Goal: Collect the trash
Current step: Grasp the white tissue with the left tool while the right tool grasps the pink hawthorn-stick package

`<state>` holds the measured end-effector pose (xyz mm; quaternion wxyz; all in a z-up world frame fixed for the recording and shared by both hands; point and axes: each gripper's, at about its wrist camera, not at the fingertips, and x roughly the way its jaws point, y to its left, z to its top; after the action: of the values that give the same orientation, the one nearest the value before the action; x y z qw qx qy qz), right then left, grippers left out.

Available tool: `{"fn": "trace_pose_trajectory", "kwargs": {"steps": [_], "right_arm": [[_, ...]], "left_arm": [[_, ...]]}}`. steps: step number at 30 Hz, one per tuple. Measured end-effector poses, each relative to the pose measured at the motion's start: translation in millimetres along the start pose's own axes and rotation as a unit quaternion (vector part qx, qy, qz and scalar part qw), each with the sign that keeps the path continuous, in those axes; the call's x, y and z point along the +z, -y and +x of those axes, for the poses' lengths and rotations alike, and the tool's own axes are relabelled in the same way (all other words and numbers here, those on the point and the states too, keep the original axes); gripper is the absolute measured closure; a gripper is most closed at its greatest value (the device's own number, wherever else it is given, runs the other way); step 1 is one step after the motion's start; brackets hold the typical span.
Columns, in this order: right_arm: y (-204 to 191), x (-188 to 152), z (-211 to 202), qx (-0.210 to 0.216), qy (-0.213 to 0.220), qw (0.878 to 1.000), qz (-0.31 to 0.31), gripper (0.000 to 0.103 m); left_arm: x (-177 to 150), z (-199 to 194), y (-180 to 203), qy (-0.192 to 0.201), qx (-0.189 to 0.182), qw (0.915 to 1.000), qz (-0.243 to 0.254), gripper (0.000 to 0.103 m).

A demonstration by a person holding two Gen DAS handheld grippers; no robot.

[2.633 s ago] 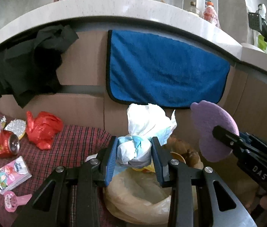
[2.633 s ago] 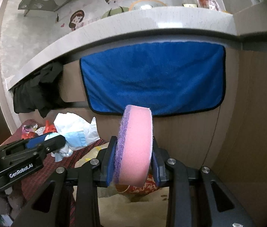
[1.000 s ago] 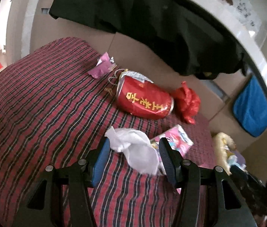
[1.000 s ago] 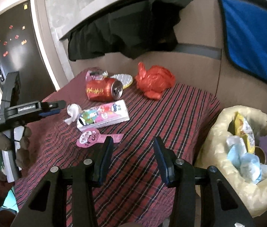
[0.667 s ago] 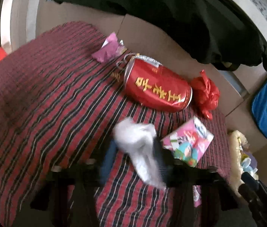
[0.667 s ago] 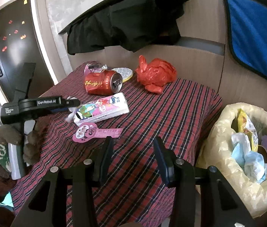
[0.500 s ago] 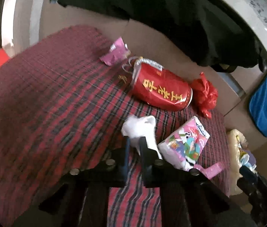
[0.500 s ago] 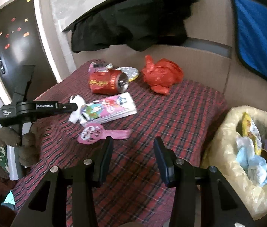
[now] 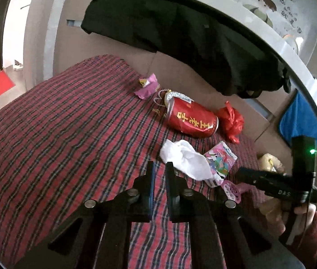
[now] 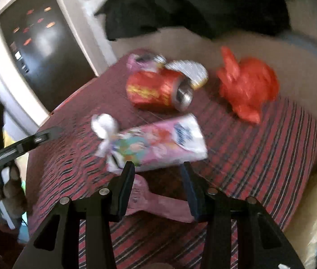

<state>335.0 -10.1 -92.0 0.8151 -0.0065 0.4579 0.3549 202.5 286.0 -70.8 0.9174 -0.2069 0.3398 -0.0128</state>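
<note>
trash on the plaid cloth

plaid cloth (image 9: 57,139) carries a red can (image 9: 191,119), a pink packet (image 10: 158,142) and a white tissue (image 9: 185,157). left gripper (image 9: 159,168) narrow, empty, beside the tissue; right gripper (image 10: 157,168) wide, empty, near the packet.

The left gripper (image 9: 159,170) has its fingers nearly together, holding nothing. The right gripper (image 10: 158,174) has its fingers wide apart and empty.

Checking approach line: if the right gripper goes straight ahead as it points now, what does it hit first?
Likely the pink packet: it lies right ahead of the open right gripper. A pink tag sits below the gripper, maybe contacted first if it dips. Depth is blurred.
</note>
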Motion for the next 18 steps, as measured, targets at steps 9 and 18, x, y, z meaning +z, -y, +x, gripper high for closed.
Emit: {"fn": "trace_pose_trajectory", "kwargs": {"steps": [9,18], "right_arm": [[-61.2,-55.7,-11.1,0.036,-0.044,0.996,-0.074,0.061],[-101.8,-48.3,18.8,-0.065,-0.040,0.972,-0.224,0.062]], "left_arm": [[0.9,-8.6,-16.8,0.022,-0.020,0.9988,-0.037,0.065],[-5.3,-10.4,-18.7,0.015,-0.024,0.9987,-0.043,0.058]]}}
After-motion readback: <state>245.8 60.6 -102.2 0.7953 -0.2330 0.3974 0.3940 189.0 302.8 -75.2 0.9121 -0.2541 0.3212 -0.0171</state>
